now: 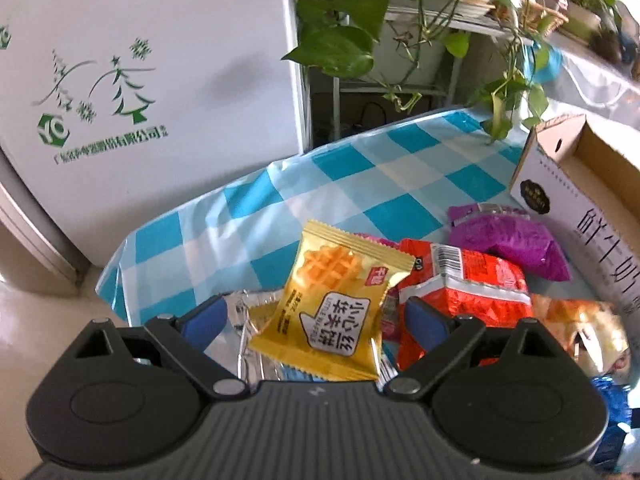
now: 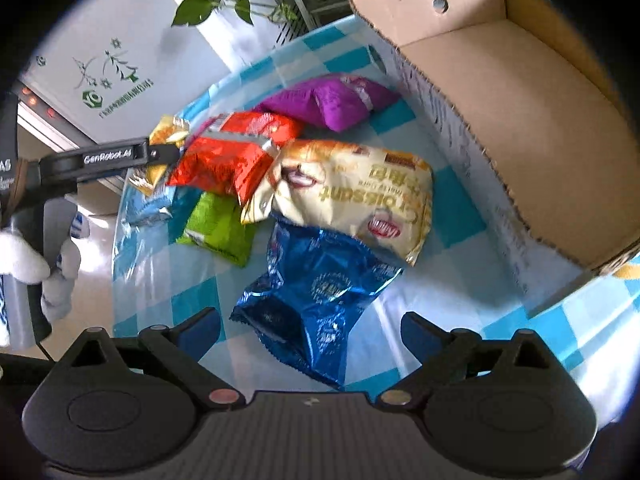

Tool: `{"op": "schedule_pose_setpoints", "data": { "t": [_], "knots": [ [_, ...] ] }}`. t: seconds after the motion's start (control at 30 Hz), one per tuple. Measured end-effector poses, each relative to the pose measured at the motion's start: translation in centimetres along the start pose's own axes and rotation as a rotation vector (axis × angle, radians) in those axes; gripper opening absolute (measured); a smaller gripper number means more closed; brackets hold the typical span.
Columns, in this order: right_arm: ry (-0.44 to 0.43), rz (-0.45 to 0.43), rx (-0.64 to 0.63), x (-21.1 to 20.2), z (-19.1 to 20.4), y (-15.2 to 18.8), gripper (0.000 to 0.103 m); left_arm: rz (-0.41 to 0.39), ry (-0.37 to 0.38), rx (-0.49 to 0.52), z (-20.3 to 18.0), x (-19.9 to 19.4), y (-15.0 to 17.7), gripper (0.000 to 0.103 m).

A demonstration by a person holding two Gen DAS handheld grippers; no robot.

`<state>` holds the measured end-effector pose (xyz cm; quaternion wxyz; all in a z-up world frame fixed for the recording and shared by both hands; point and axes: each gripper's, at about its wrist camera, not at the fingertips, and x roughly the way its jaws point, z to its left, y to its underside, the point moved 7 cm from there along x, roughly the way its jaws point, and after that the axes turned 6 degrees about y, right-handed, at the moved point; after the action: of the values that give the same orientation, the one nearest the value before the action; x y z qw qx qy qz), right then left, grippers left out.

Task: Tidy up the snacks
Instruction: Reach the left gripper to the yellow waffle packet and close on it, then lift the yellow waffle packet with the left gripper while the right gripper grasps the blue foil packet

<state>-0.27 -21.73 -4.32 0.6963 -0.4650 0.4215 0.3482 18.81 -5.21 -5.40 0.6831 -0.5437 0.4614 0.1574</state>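
**me:** ok so nearest thing is my left claw [image 1: 310, 322], jaws spread wide around the yellow waffle packet [image 1: 334, 304]. The pads aren't pressing it that I can see, so I'd say it's straddled, not gripped. Right claw [image 2: 310, 338] is wide open too, nothing in it, hanging over the blue foil bag [image 2: 316, 300].

**reply:** where's the rest of the snacks? and where do they go?

**me:** all in a heap on the checked desk [image 2: 452, 216]. Red bag [image 2: 224, 160] is in the middle, purple bag [image 2: 332, 100] behind it, green packet [image 2: 218, 226] under the red one's edge, and the big croissant bag [image 2: 352, 192] lies partly on top of the blue one. The cardboard box [image 2: 520, 120] sits just beside the pile, open and bare inside as far as I can see.

**reply:** so nothing sorted yet?

**me:** looks that way, I'd call this the very first pick. Next move, I reckon: close on the waffle packet, lift it clear of the red bag beside it, then carry it over to the box. The blue bag needs the croissant's weight off it first, or it'll drag.
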Motion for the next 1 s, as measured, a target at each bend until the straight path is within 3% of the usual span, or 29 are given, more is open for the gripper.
{"op": "schedule_pose_setpoints", "data": {
  "t": [0.57,0.73,0.83,0.9,1.0],
  "knots": [
    [0.093,-0.017,0.043,1.9,1.5,-1.2,0.1,-0.015,0.044,0.0,0.2,1.3,-0.6,0.093],
    [0.143,-0.025,0.05,2.2,1.3,-1.5,0.098,-0.008,0.046,0.019,-0.4,1.7,-0.5,0.082],
    [0.142,-0.022,0.052,2.4,1.3,-1.5,0.092,-0.011,0.049,0.014,-0.3,1.5,-0.4,0.073],
    [0.14,-0.024,0.048,2.4,1.4,-1.5,0.088,-0.016,0.05,0.006,-0.2,1.3,-0.4,0.061],
    [0.139,-0.031,0.035,2.3,1.5,-1.5,0.085,-0.03,0.06,-0.024,0.1,0.9,-0.4,0.057]
  ]
}}
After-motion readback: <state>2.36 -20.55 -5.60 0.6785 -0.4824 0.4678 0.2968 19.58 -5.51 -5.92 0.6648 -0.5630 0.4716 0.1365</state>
